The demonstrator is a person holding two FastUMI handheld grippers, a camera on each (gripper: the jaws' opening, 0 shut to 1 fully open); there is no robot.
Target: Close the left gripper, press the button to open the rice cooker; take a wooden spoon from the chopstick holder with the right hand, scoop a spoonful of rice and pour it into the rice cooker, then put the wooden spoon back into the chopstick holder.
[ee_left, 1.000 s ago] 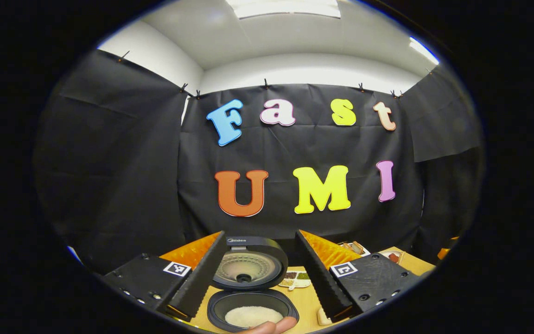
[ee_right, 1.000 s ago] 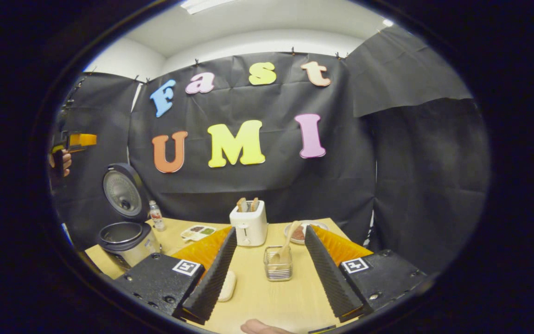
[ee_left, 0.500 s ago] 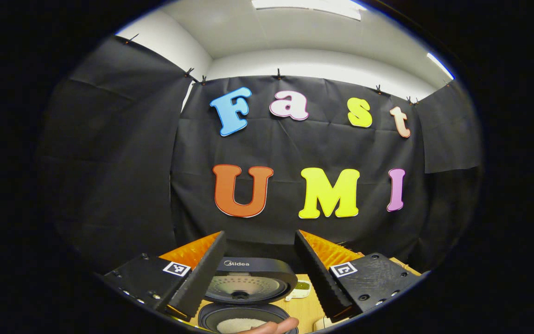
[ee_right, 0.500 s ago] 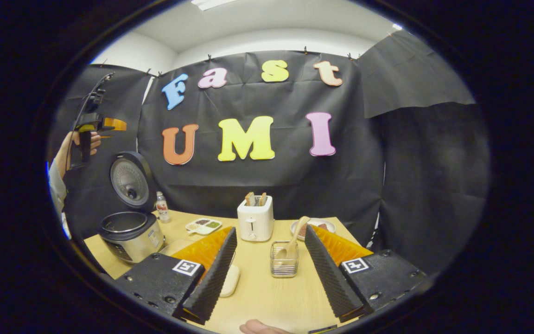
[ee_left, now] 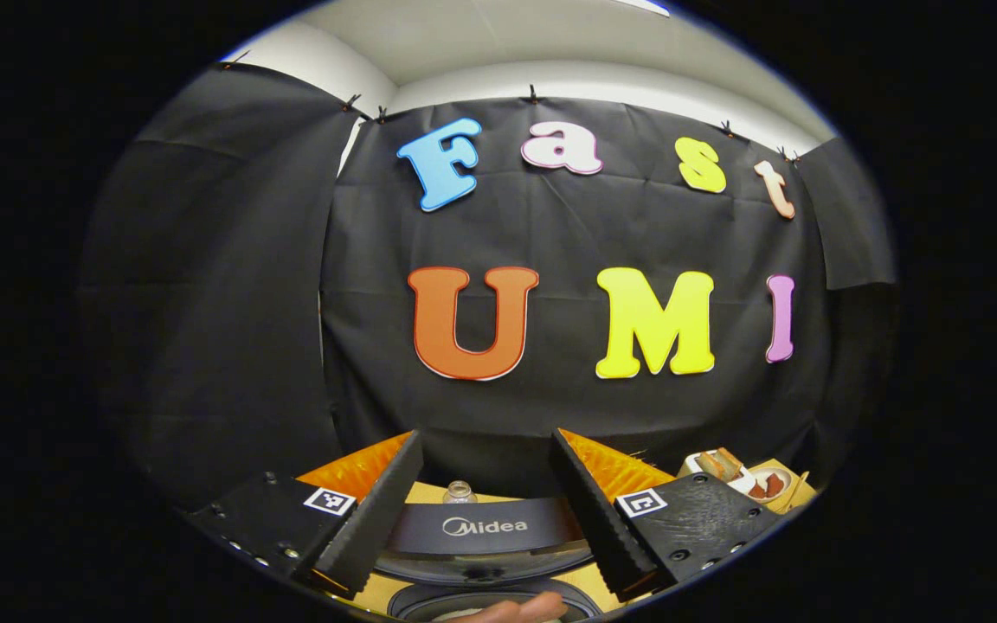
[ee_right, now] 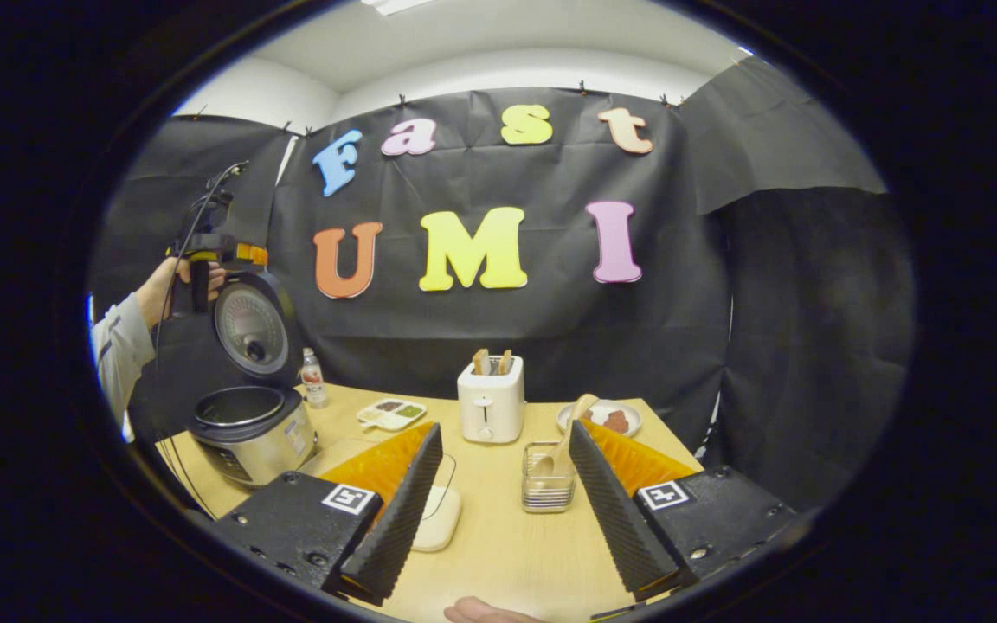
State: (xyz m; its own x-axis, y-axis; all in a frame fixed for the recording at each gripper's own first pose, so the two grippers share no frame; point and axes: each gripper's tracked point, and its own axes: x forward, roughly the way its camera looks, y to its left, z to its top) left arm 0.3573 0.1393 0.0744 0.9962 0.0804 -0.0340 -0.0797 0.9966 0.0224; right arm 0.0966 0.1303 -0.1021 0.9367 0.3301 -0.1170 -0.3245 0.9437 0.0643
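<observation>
The rice cooker (ee_right: 247, 428) stands open at the table's left end, its lid (ee_right: 252, 329) upright. In the left gripper view the lid's top edge (ee_left: 485, 528) lies close below, between my left gripper's (ee_left: 485, 433) open fingers. A hand holds that left gripper (ee_right: 213, 251) just above the lid in the right gripper view. The wire chopstick holder (ee_right: 548, 478) holds the wooden spoon (ee_right: 568, 428), whose handle leans right. My right gripper (ee_right: 505, 426) is open and holds nothing, back from the holder, which sits by its right finger.
A white toaster (ee_right: 490, 402) with bread stands mid-table, a plate of food (ee_right: 607, 418) to its right, a seasoning tray (ee_right: 390, 414) and small bottle (ee_right: 313, 378) near the cooker. A white oblong dish (ee_right: 438, 528) lies by my right gripper's left finger. A sleeve (ee_right: 118, 346) is at left.
The left gripper moved in over the cooker's lid, so the pot's rice slid out of its view. The right gripper shifted slightly; both stayed open.
</observation>
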